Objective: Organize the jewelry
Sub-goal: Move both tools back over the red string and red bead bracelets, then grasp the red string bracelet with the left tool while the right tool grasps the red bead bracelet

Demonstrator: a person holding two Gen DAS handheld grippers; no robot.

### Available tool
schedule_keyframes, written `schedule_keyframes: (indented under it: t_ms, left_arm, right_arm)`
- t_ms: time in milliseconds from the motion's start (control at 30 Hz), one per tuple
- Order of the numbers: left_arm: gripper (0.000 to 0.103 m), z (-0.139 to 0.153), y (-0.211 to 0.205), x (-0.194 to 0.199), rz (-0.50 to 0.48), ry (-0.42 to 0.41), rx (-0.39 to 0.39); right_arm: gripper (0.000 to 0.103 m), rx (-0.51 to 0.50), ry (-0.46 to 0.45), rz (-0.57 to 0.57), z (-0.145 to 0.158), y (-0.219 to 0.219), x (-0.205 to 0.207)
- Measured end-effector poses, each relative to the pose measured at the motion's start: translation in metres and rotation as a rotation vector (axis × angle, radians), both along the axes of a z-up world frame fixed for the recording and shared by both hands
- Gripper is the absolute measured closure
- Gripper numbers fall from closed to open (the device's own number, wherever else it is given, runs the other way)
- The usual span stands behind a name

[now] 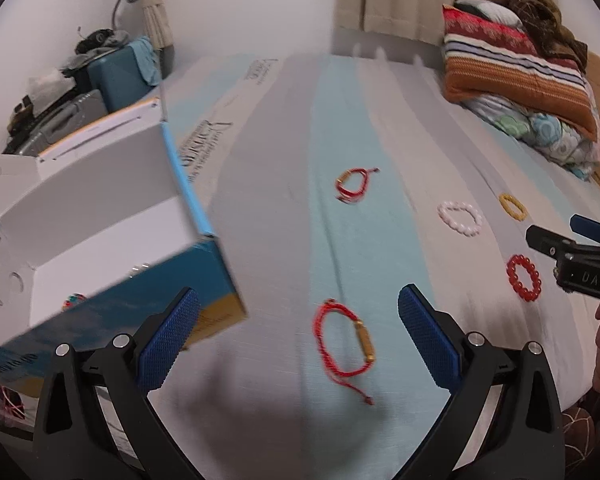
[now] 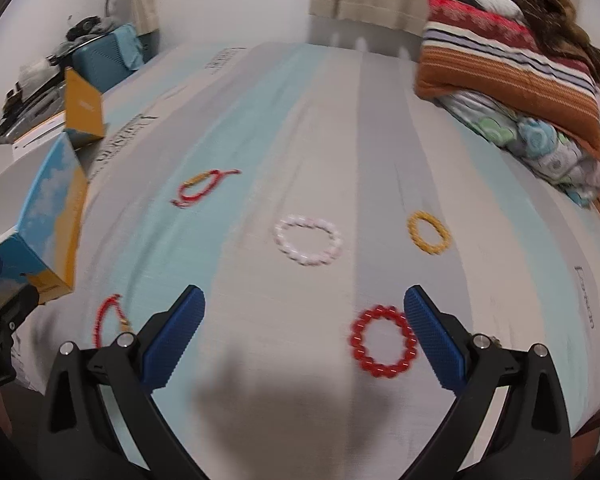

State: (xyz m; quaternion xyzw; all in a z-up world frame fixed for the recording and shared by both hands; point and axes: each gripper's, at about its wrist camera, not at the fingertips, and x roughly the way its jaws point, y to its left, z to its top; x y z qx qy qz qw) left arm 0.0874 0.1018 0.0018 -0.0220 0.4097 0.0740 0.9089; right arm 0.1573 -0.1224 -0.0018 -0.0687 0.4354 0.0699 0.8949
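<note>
We see the left gripper [image 1: 298, 338] with its blue pads [image 1: 168, 340] spread wide apart, holding nothing and touching nothing. It hangs above the bed [image 1: 268, 208], with a red cord bracelet [image 1: 346, 346] lying flat on the sheet between the pads. The open box [image 1: 100, 216] sits just left of this gripper, its blue and yellow wall beside the left pad; something small and multicoloured [image 1: 73, 301] lies inside, too blurred to tell what.

The right gripper [image 2: 304, 338] is also wide open and empty, above the sheet. A red bead bracelet [image 2: 384, 342] lies just inside its right pad [image 2: 434, 340]; we cannot tell if they touch.

Farther up the bed we see a second red cord bracelet [image 2: 202, 188], a pale pink bead bracelet [image 2: 308, 240] and a yellow bracelet [image 2: 428, 232], all apart from each other. Folded blankets [image 2: 512, 76] are stacked at the far right.
</note>
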Motion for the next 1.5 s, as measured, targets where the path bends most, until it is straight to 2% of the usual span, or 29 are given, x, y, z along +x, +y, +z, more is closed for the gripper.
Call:
schedule_keyframes:
  t_ms: [233,433,933,1167,1267,1500]
  left_arm:
    - [0.006,-0.025,-0.023,0.013,-0.031,0.037,-0.01]
    - [0.006,-0.046,-0.038,0.024,-0.054,0.07,-0.019]
    - [0.006,-0.1,-0.043,0.045,-0.046,0.16,-0.024]
    - [0.008,-0.112,-0.043,0.049,-0.05,0.165,-0.017]
    - [0.014,-0.113,-0.044,0.049,-0.057,0.161,-0.017]
    - [0.033,-0.112,-0.042,0.047,-0.059,0.165,-0.019]
  right_arm:
    - [0.007,0.018,0.041,-0.061,-0.026,-0.045,0.007]
    - [0.007,0.025,0.074,-0.082,-0.05,-0.066,0.013]
    - [0.011,0.05,0.147,-0.081,-0.098,-0.082,0.028]
    - [0.016,0.058,0.181,-0.086,-0.116,-0.083,0.035]
    - [0.017,0.06,0.172,-0.089,-0.118,-0.082,0.034]
    - [0.034,0.06,0.168,-0.07,-0.116,-0.08,0.032]
